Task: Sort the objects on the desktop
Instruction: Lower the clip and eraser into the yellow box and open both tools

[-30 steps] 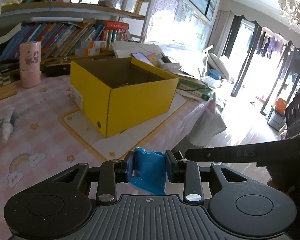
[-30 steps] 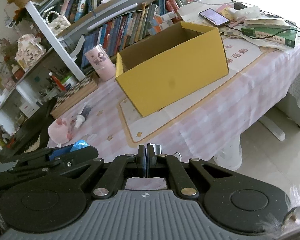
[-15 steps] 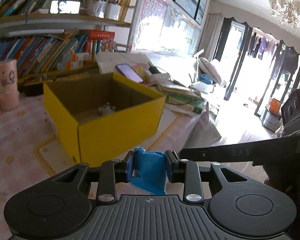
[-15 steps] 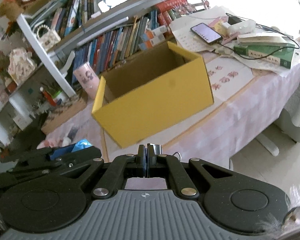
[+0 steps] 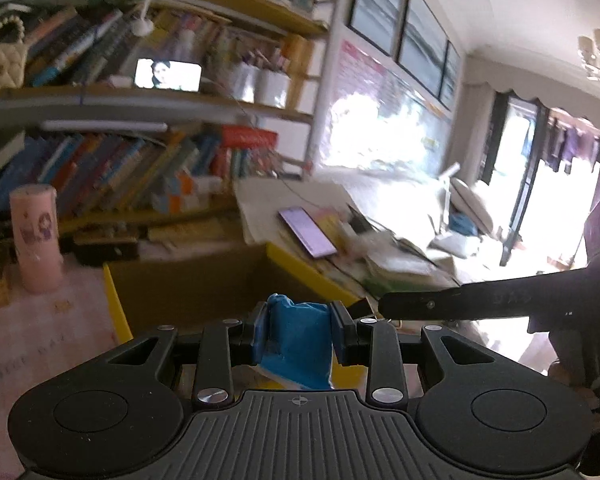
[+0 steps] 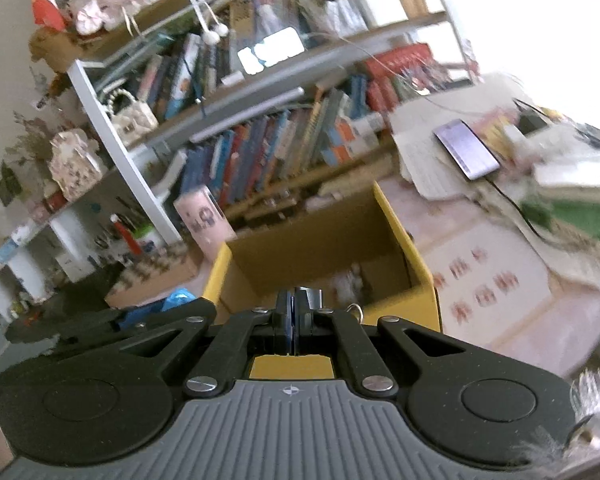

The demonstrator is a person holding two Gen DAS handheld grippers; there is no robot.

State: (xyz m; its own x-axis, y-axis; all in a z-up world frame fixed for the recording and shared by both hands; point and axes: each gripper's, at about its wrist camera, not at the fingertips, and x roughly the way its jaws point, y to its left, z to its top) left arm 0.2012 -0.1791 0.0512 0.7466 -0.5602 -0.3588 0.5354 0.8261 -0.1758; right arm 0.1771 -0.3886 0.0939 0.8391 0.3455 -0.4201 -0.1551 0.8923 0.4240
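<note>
Blue packet (image 5: 296, 344): one, clamped in left gripper (image 5: 298, 332); right gripper (image 6: 295, 320) closed, apparently empty; one yellow box (image 6: 404, 240).

A crowded bookshelf (image 5: 140, 168) fills nine to twelve o'clock. Framed pictures (image 5: 400, 36) hang on the pale wall at one. Glaring daylight pours through a doorway (image 5: 528, 184) at three, with what may be hanging clothes (image 5: 572, 148), blurred.
</note>
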